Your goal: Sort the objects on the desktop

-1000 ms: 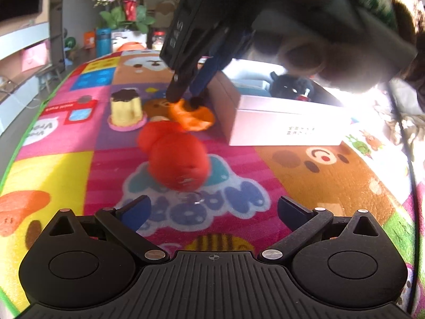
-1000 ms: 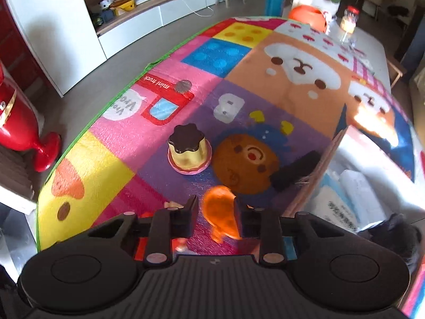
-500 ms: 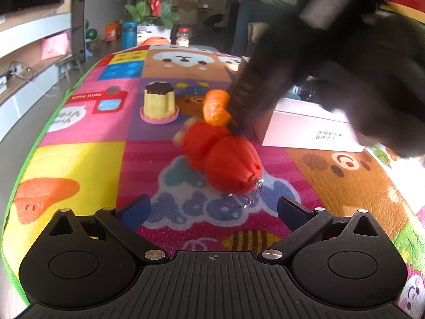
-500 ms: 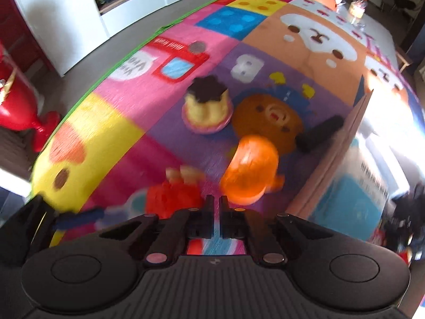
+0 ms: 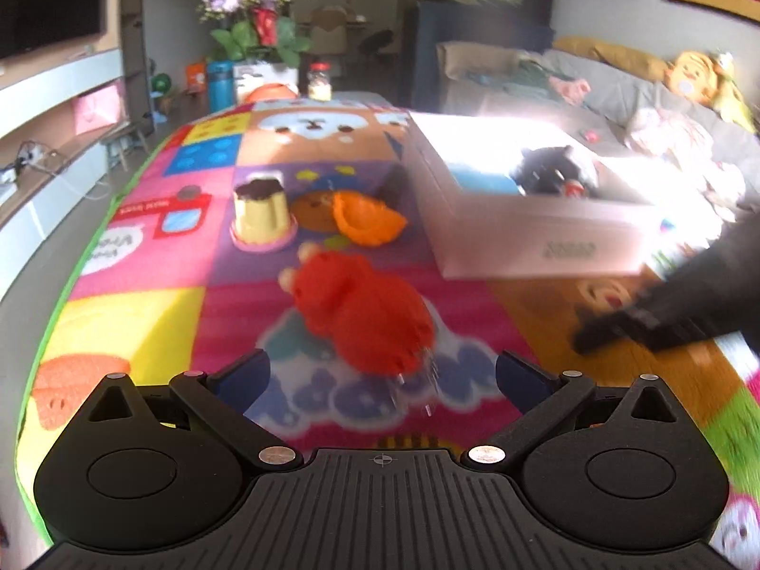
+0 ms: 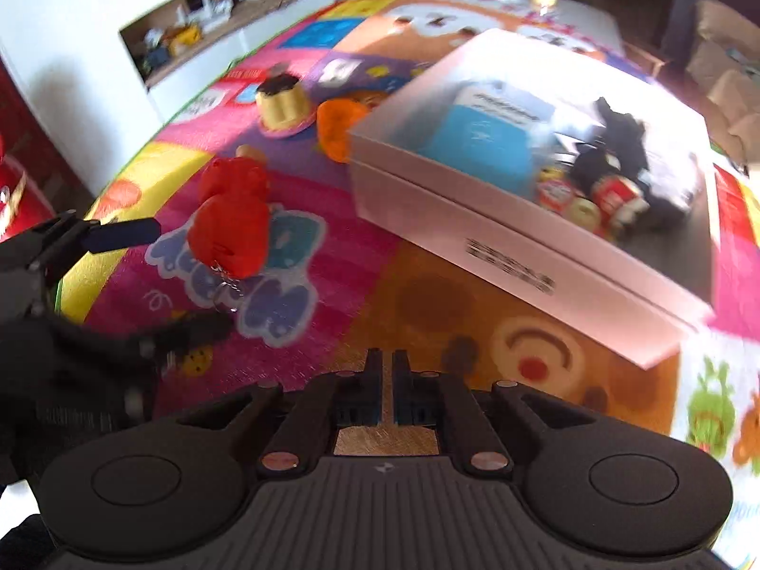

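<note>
A red plush toy [image 5: 361, 313] with a key ring lies on the colourful mat, just ahead of my left gripper [image 5: 382, 373], which is open with nothing between its fingers. Behind the plush, an orange toy [image 5: 365, 218] lies beside the white box [image 5: 522, 237], and a yellow pudding toy [image 5: 261, 213] stands to its left. My right gripper [image 6: 387, 363] is shut and empty, low over the mat in front of the box [image 6: 475, 218]. In its view the red plush [image 6: 228, 223], orange toy [image 6: 337, 128], pudding [image 6: 282, 104] and left gripper [image 6: 164, 280] show at left.
The box holds a blue packet [image 6: 489, 137], a black plush [image 6: 612, 147] and small round items. A flower pot [image 5: 261, 33], a blue bottle [image 5: 219, 83] and a jar [image 5: 319, 83] stand at the far end of the table. The mat's green edge [image 5: 71, 275] runs along the left.
My right gripper closed without the orange toy, which now lies on the mat by the box. It then swung away to the right, in front of the box. The left gripper barely moved.
</note>
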Tool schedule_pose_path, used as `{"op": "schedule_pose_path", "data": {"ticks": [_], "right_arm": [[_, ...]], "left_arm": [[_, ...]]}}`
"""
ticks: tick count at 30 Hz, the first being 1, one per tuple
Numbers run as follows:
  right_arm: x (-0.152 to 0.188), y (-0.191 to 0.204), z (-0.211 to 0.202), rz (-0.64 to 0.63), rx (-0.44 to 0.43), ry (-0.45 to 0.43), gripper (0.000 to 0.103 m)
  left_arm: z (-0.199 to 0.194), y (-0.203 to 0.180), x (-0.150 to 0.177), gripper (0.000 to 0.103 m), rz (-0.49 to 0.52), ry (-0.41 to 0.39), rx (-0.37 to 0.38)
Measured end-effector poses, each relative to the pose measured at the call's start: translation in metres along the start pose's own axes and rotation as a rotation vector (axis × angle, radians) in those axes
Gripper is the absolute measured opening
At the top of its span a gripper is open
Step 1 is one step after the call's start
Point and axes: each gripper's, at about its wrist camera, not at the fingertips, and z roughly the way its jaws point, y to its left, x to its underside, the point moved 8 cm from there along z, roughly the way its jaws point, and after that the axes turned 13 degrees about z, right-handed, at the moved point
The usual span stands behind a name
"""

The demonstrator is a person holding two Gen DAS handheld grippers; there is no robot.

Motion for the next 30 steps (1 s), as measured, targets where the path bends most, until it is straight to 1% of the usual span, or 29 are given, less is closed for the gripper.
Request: {"op": "schedule_pose_path", "data": {"ticks": [1, 2, 3, 4, 5, 7, 9, 10, 11, 13, 15, 16, 17, 20, 23, 24, 25, 26, 28, 29, 30], "right_arm": [[0.005, -0.005, -0.005, 0.009, 0.009, -0.038, 0.016], [0.011, -0.012, -0.010, 0.022, 0.020, -0.087, 0.029], [0.017, -0.017, -0.014, 0.041, 0.025, -0.127, 0.037], [0.022, -0.022, -0.017, 0.063, 0.022, -0.151, 0.048], [0.027, -0.029, -0.020, 0.090, 0.013, -0.170, 0.051], [0.033, -0.040, -0.024, 0.127, 0.008, -0.203, 0.053], [0.036, -0.053, -0.028, 0.156, 0.031, -0.257, 0.062], [0.036, -0.058, -0.031, 0.167, 0.050, -0.289, 0.067], [0.036, -0.064, -0.032, 0.173, 0.066, -0.321, 0.071], [0.037, -0.075, -0.036, 0.185, 0.086, -0.385, 0.075], [0.036, -0.084, -0.040, 0.206, 0.097, -0.428, 0.078], [0.035, -0.089, -0.043, 0.218, 0.105, -0.447, 0.078], [0.034, -0.093, -0.045, 0.230, 0.115, -0.467, 0.080], [0.032, -0.109, -0.052, 0.279, 0.152, -0.524, 0.088], [0.030, -0.121, -0.053, 0.341, 0.152, -0.529, 0.089], [0.031, -0.125, -0.052, 0.360, 0.154, -0.527, 0.089], [0.032, -0.128, -0.052, 0.373, 0.158, -0.525, 0.090], [0.032, -0.130, -0.052, 0.382, 0.161, -0.522, 0.090], [0.034, -0.133, -0.053, 0.395, 0.164, -0.525, 0.091], [0.034, -0.133, -0.053, 0.397, 0.165, -0.527, 0.094], [0.036, -0.133, -0.054, 0.399, 0.166, -0.532, 0.096]], "left_arm": [[0.004, 0.002, -0.003, 0.103, -0.014, -0.001, -0.006], [0.009, 0.005, -0.006, 0.103, -0.027, 0.003, -0.010], [0.014, 0.008, -0.009, 0.103, -0.036, 0.007, -0.015], [0.020, 0.010, -0.012, 0.103, -0.042, 0.013, -0.026], [0.027, 0.012, -0.015, 0.103, -0.041, 0.024, -0.042], [0.036, 0.015, -0.019, 0.103, -0.029, 0.041, -0.081], [0.040, 0.014, -0.020, 0.099, -0.012, 0.050, -0.103], [0.041, 0.011, -0.020, 0.087, 0.001, 0.057, -0.109], [0.041, 0.008, -0.020, 0.079, 0.016, 0.066, -0.107], [0.038, 0.001, -0.018, 0.074, 0.042, 0.066, -0.113], [0.033, -0.008, -0.017, 0.059, 0.084, 0.059, -0.109], [0.028, -0.015, -0.017, 0.057, 0.102, 0.050, -0.102], [0.021, -0.024, -0.019, 0.057, 0.118, 0.037, -0.071], [0.001, -0.062, -0.028, 0.057, 0.195, -0.031, 0.072], [-0.013, -0.105, -0.035, 0.058, 0.309, -0.101, 0.200], [-0.016, -0.115, -0.035, 0.060, 0.338, -0.120, 0.241], [-0.017, -0.123, -0.036, 0.066, 0.361, -0.129, 0.270], [-0.017, -0.130, -0.035, 0.076, 0.381, -0.131, 0.286], [-0.017, -0.129, -0.038, 0.086, 0.393, -0.143, 0.284], [-0.016, -0.122, -0.042, 0.088, 0.388, -0.155, 0.261], [-0.015, -0.111, -0.048, 0.089, 0.372, -0.166, 0.221]]}}
